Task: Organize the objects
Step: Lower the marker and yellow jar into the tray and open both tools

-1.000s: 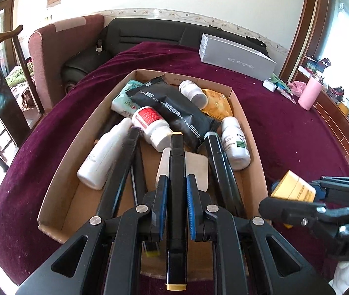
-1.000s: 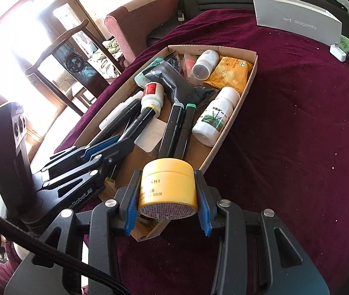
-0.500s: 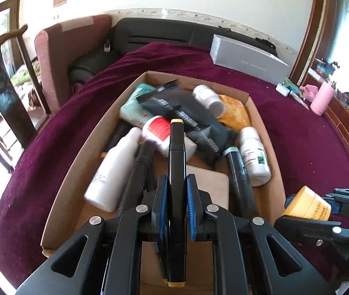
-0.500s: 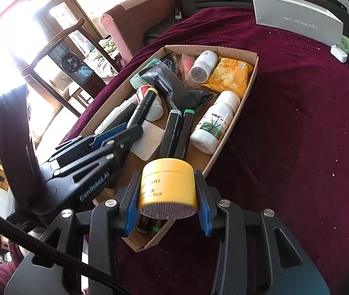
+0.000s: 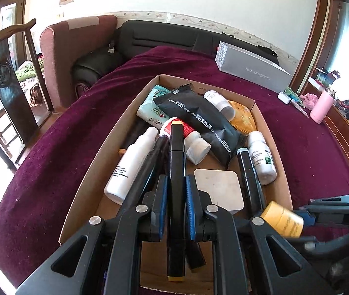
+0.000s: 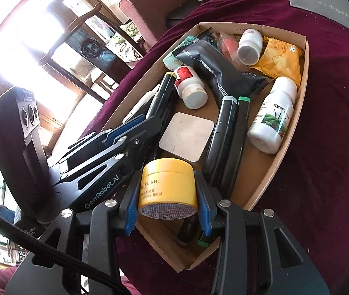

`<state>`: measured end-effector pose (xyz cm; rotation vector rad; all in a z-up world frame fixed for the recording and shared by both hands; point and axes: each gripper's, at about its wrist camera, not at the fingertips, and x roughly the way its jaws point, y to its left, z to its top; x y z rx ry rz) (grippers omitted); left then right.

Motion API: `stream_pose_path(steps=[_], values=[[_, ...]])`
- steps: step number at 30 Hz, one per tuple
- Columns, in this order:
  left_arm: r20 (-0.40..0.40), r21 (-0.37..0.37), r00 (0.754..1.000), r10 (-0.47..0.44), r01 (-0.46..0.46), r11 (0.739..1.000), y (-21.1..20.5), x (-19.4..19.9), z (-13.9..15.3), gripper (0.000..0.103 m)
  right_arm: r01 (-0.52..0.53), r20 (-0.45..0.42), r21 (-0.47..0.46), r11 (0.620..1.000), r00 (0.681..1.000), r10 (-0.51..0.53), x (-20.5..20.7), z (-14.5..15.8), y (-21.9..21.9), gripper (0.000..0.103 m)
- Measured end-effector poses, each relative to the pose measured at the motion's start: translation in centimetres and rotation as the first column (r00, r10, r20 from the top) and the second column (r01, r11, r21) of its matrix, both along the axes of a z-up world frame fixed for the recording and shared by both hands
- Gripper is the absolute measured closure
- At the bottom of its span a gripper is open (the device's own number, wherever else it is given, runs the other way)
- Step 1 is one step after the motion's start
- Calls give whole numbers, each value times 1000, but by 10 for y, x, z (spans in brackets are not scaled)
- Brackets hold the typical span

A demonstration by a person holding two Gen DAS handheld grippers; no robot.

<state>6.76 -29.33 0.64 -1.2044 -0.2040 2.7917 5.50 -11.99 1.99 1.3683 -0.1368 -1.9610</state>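
Note:
A shallow cardboard box on a maroon cloth holds bottles, pouches and markers. My left gripper is shut on a black marker with yellow ends, held lengthwise over the box's near left part; from the right wrist view the same left gripper and marker lie low among the items. My right gripper is shut on a yellow balm jar above the box's near end. That jar shows at the box's near right corner in the left wrist view.
In the box lie a white spray bottle, a red-labelled bottle, a black pouch, a yellow sachet, a green-labelled bottle, two dark markers and a white square pad. A grey carton and pink bottle sit beyond.
The right gripper with the yellow jar moved in from beside the box to over its near end. The left gripper's marker now reaches further up, past the red-labelled bottle.

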Motion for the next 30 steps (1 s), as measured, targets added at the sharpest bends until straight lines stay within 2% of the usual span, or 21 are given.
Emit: stream_pose_path(steps=[7, 14, 17, 20, 22, 30], values=[[0, 7, 1000, 4, -4, 1000, 0, -1, 0, 90, -55, 4, 22, 998, 998, 55, 10, -8, -3, 64], [18, 66, 1000, 5, -6, 998, -5, -5, 0, 90, -56, -8, -4, 998, 998, 56, 6, -13, -4, 64], [31, 80, 1000, 5, -7, 997, -5, -7, -2, 90, -59, -77, 62, 996, 995, 64, 12, -13, -18, 64], [71, 142, 997, 1, -11, 990, -11, -10, -12, 90, -63, -166, 156, 986, 982, 89, 22, -11, -31, 64], [77, 157, 997, -2, -10, 988, -12, -10, -16, 90, -66, -191, 186, 980, 976, 102, 25, -12, -37, 64], [66, 124, 998, 3, -12, 992, -6, -8, -15, 90, -36, -252, 266, 963, 962, 105, 17, -10, -49, 64]])
